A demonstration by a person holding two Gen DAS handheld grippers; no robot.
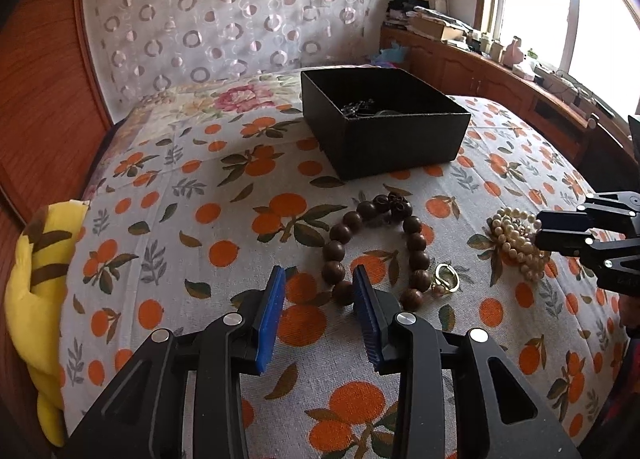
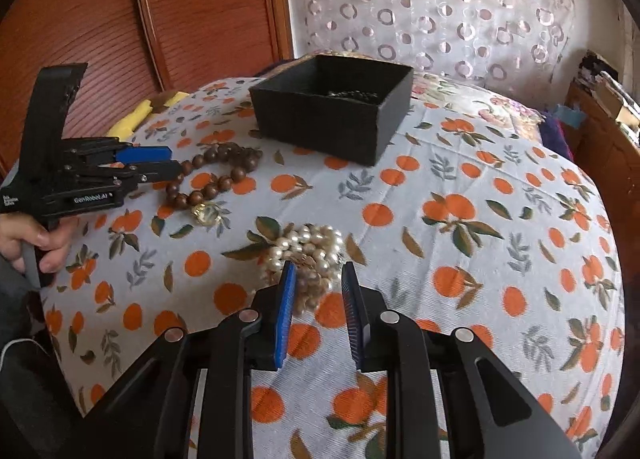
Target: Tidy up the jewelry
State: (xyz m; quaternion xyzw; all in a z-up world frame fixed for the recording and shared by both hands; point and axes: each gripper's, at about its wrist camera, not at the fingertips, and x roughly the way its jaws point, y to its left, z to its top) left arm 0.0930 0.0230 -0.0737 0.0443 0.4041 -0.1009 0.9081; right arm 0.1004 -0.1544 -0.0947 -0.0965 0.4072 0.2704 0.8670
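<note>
Mid-task, pickup step. Left gripper (image 1: pixel 320 279) open, nothing between the blue pads, tips just short of the brown wooden bead bracelet (image 1: pixel 376 247) lying on the orange-print bedspread (image 1: pixel 180 219). Right gripper (image 2: pixel 318 279) also open and unloaded, tips right at the near edge of the cream pearl bead cluster (image 2: pixel 308 255). Small gold-coloured ring piece (image 1: pixel 446 277) sits touching or just beside the bracelet's near end; can't tell which. Black square open box (image 1: pixel 396 139) stands further back on the bed, some dark chain-like jewelry already in it, count inside unclear.

Next, likely: each gripper eases forward, closes on its piece, carries it to the box. Pearl pile looks loose, may slip or trail.

Count: one bracelet, one pearl cluster, one gold piece, one box, two grippers.
</note>
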